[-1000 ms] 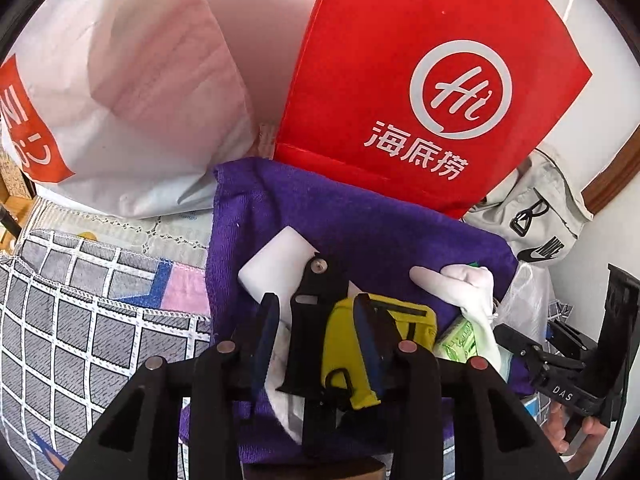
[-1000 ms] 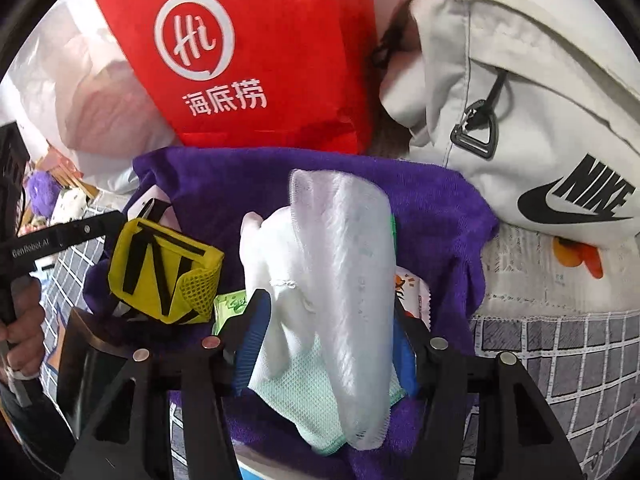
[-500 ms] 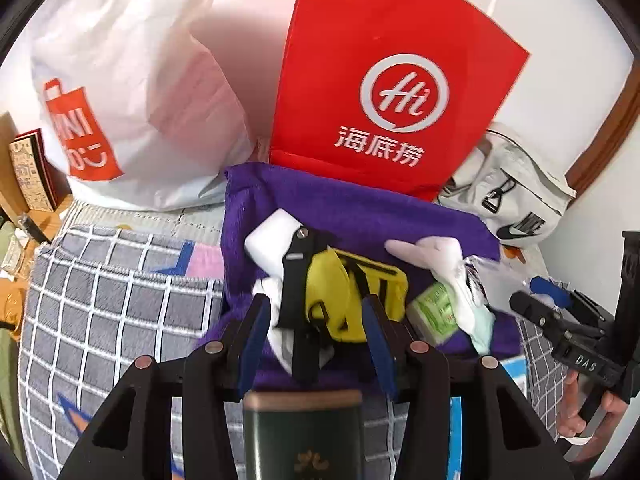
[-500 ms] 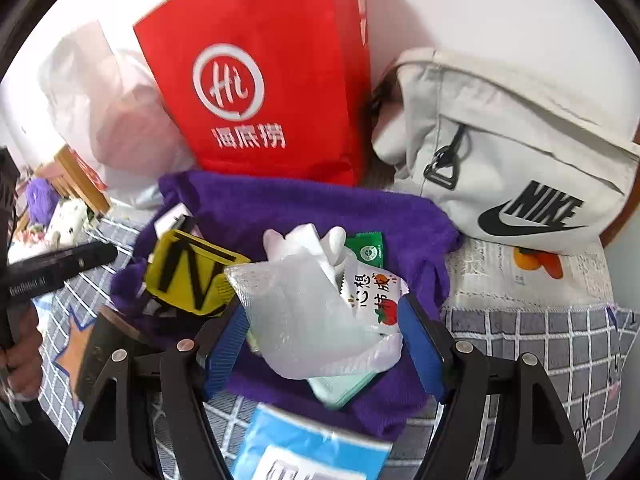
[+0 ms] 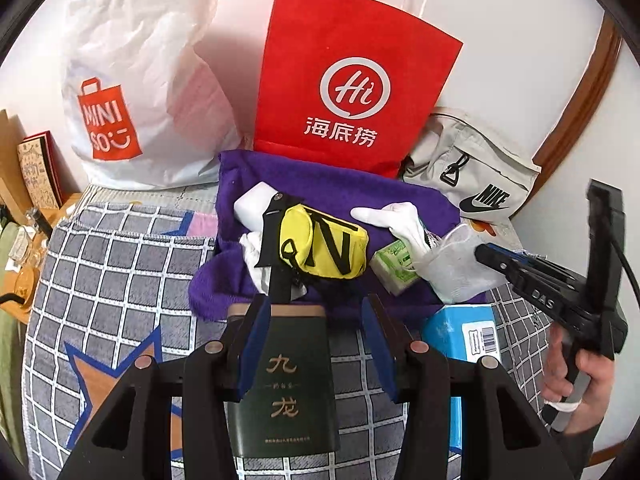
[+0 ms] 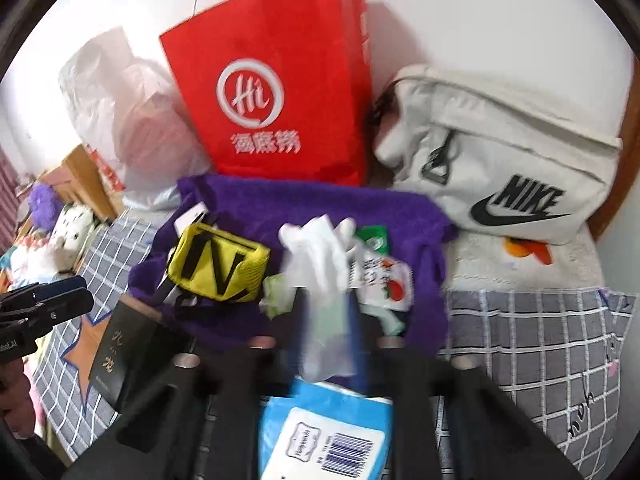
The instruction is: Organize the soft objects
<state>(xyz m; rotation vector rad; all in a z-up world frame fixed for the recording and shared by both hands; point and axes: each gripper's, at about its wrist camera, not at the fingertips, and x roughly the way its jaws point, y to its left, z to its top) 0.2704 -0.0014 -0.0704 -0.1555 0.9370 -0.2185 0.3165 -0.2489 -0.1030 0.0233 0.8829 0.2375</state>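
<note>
Two grippers over a purple towel of soft things

Seen from the left wrist: left gripper (image 5: 316,340) with jaws apart, nothing between the blue pads but the top of a dark green box (image 5: 282,384) lying under them on the checked cover (image 5: 116,264). Just ahead of the jaws, a purple towel (image 5: 340,196) spread out and carrying a yellow pouch (image 5: 324,246) with black straps, a white foam block (image 5: 254,206) behind and to the left of the pouch, a white glove (image 5: 394,218) to the right, and a green packet (image 5: 396,266) tucked under the glove. Further right of the jaws, right gripper (image 5: 486,258) closed on a translucent white mesh bag (image 5: 454,266) at the towel's edge. Below that, a blue pack (image 5: 466,330) with a barcode. Beyond the towel, against the wall: a red paper bag (image 5: 352,88), a white plastic bag (image 5: 136,92) to its left, a grey sling bag (image 5: 476,176) to its right.

Seen from the right wrist, blurred: right gripper (image 6: 324,332) clamped on the mesh bag (image 6: 324,336), which hangs pale between the fingers. Directly ahead, white glove (image 6: 316,252) on the purple towel (image 6: 304,200); yellow pouch (image 6: 218,268) left of the jaws, a strawberry-printed packet (image 6: 384,284) just to the right. Blue pack (image 6: 328,436) beneath the jaws. Dark green box (image 6: 120,352) and left gripper (image 6: 48,300) far left; red paper bag (image 6: 276,92) and grey sling bag (image 6: 508,164) behind.
</note>
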